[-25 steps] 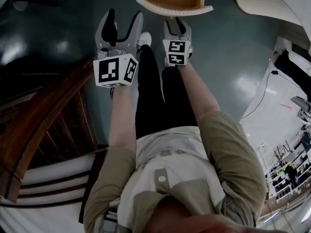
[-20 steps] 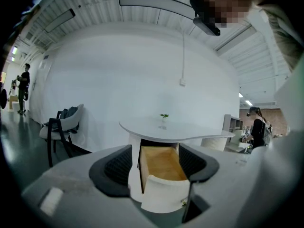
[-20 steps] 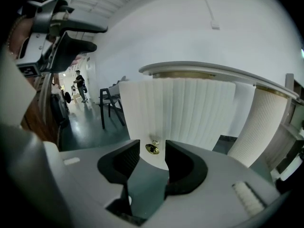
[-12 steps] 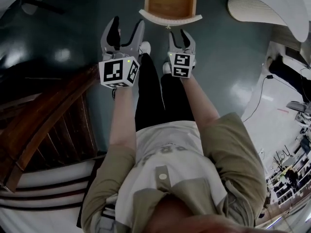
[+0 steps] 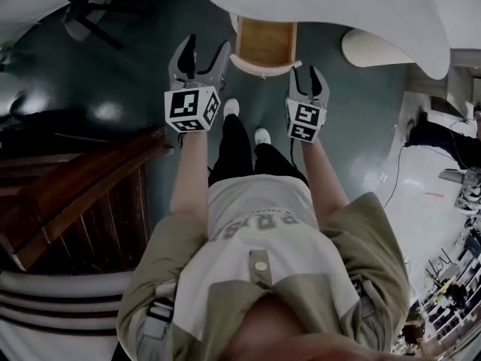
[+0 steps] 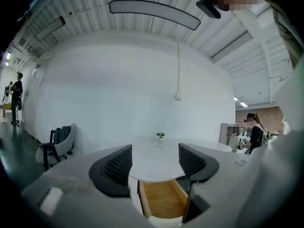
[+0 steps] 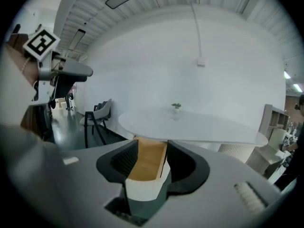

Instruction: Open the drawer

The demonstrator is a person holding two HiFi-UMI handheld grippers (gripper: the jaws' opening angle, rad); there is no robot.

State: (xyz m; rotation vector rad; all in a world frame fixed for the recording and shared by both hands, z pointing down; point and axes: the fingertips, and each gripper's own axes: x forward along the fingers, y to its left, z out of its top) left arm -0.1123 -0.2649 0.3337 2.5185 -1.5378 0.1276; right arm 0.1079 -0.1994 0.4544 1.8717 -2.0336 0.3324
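The wooden drawer [image 5: 264, 42] with a curved white front stands pulled out from under the round white table [image 5: 338, 13]. My left gripper [image 5: 205, 47] is open and empty, held in the air just left of the drawer. My right gripper [image 5: 305, 74] hangs to the right of the drawer front and clear of it. Its jaws have just been opening and stand open, holding nothing. In the left gripper view the drawer [image 6: 164, 198] lies below and beyond the left gripper [image 6: 154, 163]. In the right gripper view the drawer's white front [image 7: 142, 186] shows through the gap of the right gripper [image 7: 148, 163].
A dark wooden stair rail [image 5: 75, 194] runs along the left. A chair [image 5: 86, 6] stands at the far left of the table, and a white ribbed pedestal [image 5: 368, 49] at its right. A small plant [image 6: 160, 135] sits on the tabletop. People stand far off.
Both grippers have risen and drawn away from the drawer front, which the right gripper was close against a second ago. The table top has come into the head view.
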